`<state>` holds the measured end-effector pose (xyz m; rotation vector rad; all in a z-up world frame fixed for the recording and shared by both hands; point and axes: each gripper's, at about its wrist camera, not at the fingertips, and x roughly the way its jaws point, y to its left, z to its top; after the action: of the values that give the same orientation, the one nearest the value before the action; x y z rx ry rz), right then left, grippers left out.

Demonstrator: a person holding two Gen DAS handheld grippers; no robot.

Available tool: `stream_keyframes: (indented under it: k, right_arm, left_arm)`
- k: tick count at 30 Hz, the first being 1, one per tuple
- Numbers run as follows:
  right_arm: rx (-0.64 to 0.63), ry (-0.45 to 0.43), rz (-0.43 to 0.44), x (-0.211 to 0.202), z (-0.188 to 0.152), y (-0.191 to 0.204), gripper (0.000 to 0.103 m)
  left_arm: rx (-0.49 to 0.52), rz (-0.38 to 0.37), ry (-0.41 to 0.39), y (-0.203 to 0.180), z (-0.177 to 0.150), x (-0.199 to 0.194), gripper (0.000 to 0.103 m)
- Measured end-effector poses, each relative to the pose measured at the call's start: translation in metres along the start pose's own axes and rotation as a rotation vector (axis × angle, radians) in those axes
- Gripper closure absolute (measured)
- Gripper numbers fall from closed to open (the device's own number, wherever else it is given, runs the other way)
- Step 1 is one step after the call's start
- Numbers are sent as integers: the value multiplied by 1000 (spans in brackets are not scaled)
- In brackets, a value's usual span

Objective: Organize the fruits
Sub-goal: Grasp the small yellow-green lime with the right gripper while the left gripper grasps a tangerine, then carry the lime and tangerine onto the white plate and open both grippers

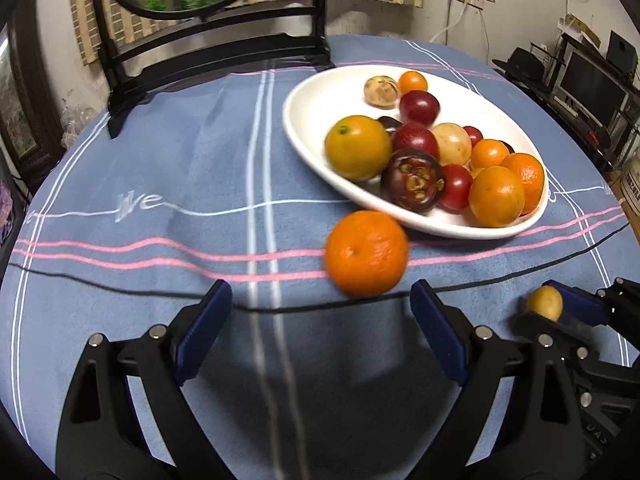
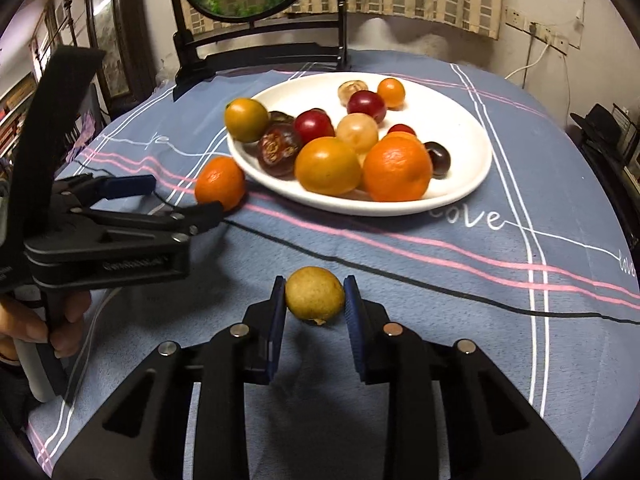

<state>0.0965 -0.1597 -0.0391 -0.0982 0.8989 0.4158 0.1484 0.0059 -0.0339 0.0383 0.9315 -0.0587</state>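
so, scene: 1 white plate (image 2: 460, 196) of mixed fruit sits on the blue-clothed desk (image 2: 400, 280); 2 fruits lie off it.
right gripper (image 2: 315, 300): fingers nearly shut, pads pressed on both sides of the small yellow fruit (image 2: 315, 294), which looks just off the cloth.
left gripper (image 1: 320, 316): fingers spread wide, holding nothing.
loose orange (image 1: 366, 253): on the cloth touching the plate rim at its 7 o'clock edge, seen from the left wrist.
key relation: the orange lies at 1 o'clock from the left fingers, just beyond the tips, nearer the right finger; it is round, so no long axis matters.
nearer hand: left, clearly; the right is occupied.
plate from yellow fruit: 1 o'clock, well apart.
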Motion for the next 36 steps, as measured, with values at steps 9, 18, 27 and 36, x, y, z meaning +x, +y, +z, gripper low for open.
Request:
stream_keyframes:
  k: [9, 18, 27, 36]
  right_arm:
    - [39, -22, -1, -4, 5, -11, 74]
    - [86, -109, -4, -22, 11, -20, 74]
    - [101, -256, -45, -60, 53, -31, 74]
    - [53, -253, -71, -36, 87, -33, 74]
  left_arm:
    - [38, -41, 34, -17, 13, 16, 59]
    - [38, -86, 0, -18, 8, -18, 59]
    - [75, -99, -114, -29, 50, -58, 59]
    - [62, -78, -119, -36, 84, -40, 59]
